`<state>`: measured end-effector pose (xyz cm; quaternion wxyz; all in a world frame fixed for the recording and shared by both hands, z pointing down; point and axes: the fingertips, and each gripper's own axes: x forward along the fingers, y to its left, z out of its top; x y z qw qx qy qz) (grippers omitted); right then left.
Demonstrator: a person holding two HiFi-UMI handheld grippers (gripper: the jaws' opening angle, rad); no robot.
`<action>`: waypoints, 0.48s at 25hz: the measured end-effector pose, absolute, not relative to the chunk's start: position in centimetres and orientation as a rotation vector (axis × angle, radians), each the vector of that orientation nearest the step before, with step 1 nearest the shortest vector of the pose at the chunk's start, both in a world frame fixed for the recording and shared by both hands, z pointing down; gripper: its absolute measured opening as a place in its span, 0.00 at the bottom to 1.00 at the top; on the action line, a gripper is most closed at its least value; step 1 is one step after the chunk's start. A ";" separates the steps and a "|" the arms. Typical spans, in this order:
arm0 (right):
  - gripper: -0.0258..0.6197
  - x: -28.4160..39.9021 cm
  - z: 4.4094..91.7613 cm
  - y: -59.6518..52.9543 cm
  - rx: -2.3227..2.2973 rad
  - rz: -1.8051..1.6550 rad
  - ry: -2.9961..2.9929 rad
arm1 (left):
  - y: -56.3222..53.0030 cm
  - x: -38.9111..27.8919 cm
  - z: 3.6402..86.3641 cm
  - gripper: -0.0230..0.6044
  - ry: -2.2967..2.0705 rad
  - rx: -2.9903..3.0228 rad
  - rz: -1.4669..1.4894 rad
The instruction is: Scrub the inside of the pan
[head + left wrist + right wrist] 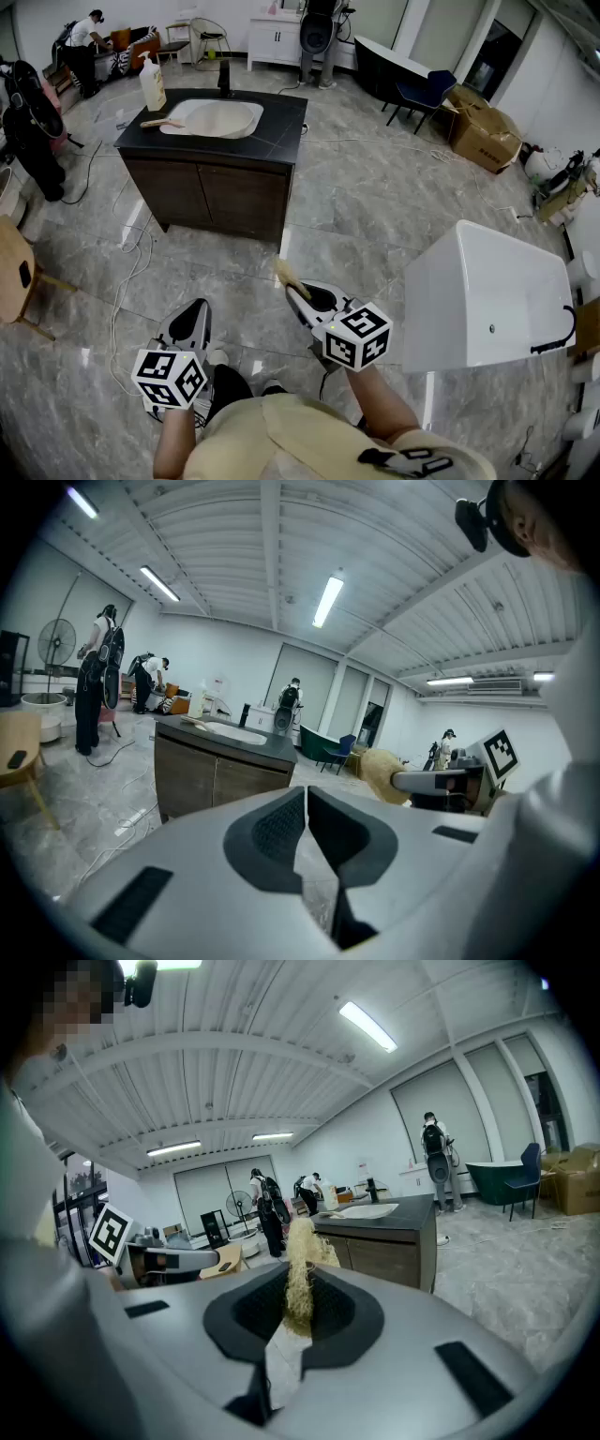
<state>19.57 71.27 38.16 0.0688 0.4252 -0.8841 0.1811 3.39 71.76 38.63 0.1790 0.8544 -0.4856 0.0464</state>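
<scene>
Right gripper (298, 1302): jaws pinching a straw-coloured scrubber (300, 1251).
Left gripper (307, 813): jaws pressed together, empty.
Bench (281, 122): upper left of head view, well ahead of both grippers.
Pan: none visible.

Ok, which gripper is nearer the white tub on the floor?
Right. The right gripper, shut on a fibrous scrubber, is just left of the tub in the head view; the left gripper is further left, beyond it.
</scene>
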 end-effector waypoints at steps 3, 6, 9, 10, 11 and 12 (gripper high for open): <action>0.11 19.7 38.8 71.6 1.278 0.570 -2.652 | 72.2 3.3 39.3 0.07 -1.357 2.394 0.144; 0.11 19.6 39.4 71.6 1.274 0.622 -2.645 | 72.4 2.9 40.0 0.07 -1.336 2.360 0.145; 0.11 19.2 40.1 71.2 1.248 0.668 -2.639 | 72.2 1.7 40.6 0.07 -1.357 2.321 0.157; 0.11 18.9 40.4 71.0 1.237 0.682 -2.639 | 72.0 1.2 40.5 0.07 -1.369 2.314 0.160; 0.11 18.7 40.7 70.6 1.226 0.693 -2.638 | 71.6 0.8 40.5 0.07 -1.379 2.310 0.162; 0.11 18.4 40.9 70.2 1.216 0.699 -2.637 | 71.2 0.4 40.5 0.07 -1.387 2.306 0.162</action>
